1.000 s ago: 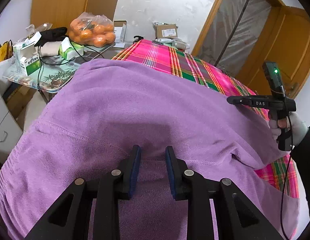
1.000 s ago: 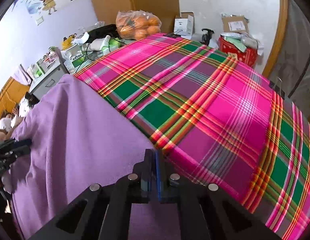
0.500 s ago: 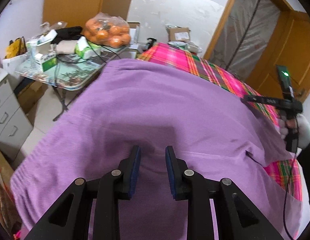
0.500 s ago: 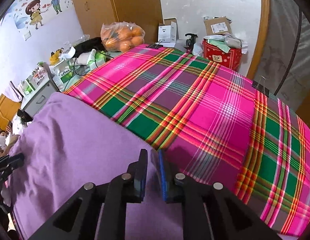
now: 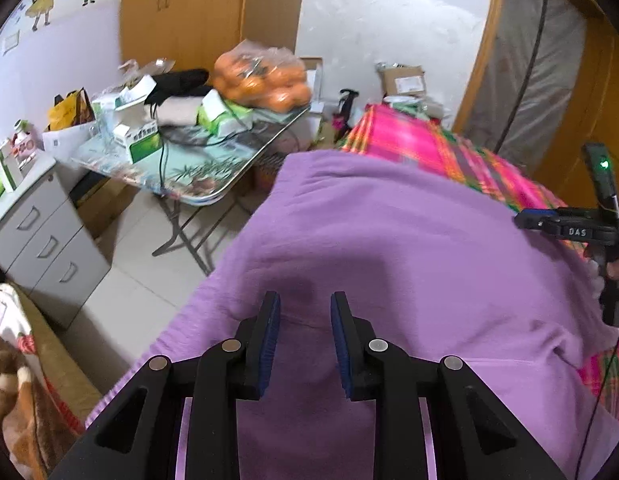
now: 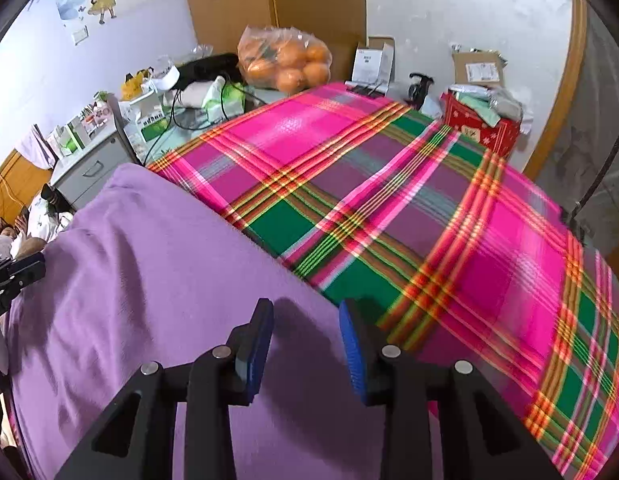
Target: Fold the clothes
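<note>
The left gripper [image 5: 304, 320] hung over the purple garment [image 5: 389, 248], its fingers apart and holding nothing. The right gripper [image 6: 305, 326] likewise had its fingers spread wide above the garment's edge, empty. The garment lay spread across the near end of the plaid-covered tabletop [image 6: 389, 208]. Farther off, a bag of oranges [image 6: 287, 60] sat on a cluttered side table [image 5: 213, 168].

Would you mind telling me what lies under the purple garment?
The purple garment lies on a pink-and-green plaid cloth, which shows past its far edge. Whatever the cloth covers, and anything directly beneath the garment, is hidden.
</note>
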